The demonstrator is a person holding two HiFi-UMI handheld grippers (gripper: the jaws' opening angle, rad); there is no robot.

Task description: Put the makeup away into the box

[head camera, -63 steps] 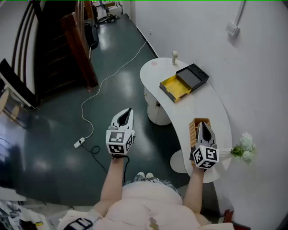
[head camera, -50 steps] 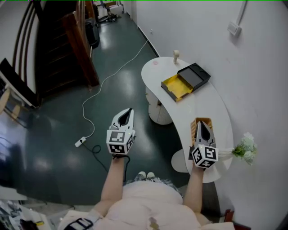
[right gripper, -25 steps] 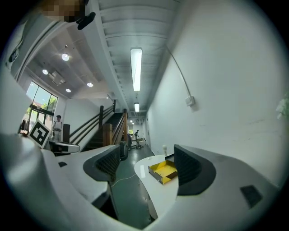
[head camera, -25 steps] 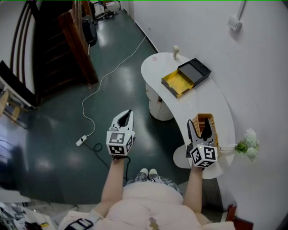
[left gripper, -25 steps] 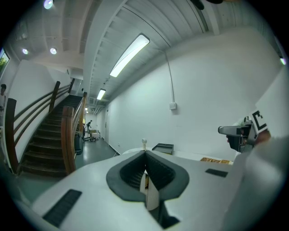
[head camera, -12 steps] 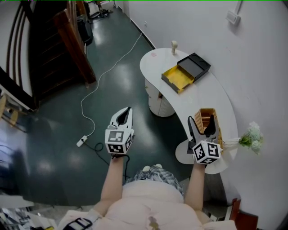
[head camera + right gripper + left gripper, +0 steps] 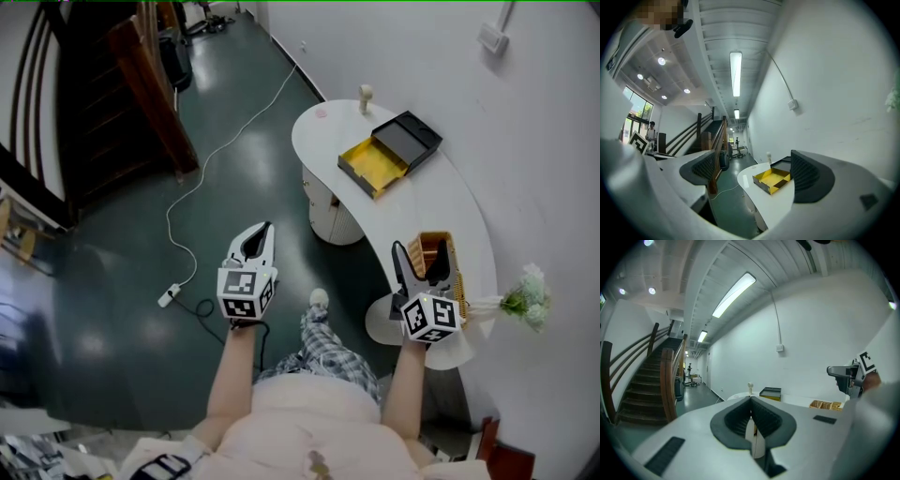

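Box (image 7: pixel 386 159) sitting open at far end of white tabletop (image 7: pixel 412 211): yellow tray, black lid touching it. Pale bottle (image 7: pixel 366 96) standing just beyond. Head view showing wicker basket (image 7: pixel 448 251) under right gripper (image 7: pixel 418 267). Right gripper view showing only box (image 7: pixel 772 179) ahead, fingers standing wide apart, just opened, clamping nothing. Left gripper (image 7: pixel 263 234) hanging over floor (image 7: pixel 122 253), fingers together.

The left gripper (image 7: pixel 751 409) has its two dark jaws pressed together, with nothing between them. Far ahead is a white table (image 7: pixel 797 401). On it sit a small pale thing (image 7: pixel 750 387), a black and yellow box (image 7: pixel 770 393) and a woven basket (image 7: pixel 825 404). The right gripper (image 7: pixel 848 374) pokes in from the right. Stairs (image 7: pixel 643 386) climb on the left. A long light (image 7: pixel 734 294) glows overhead.
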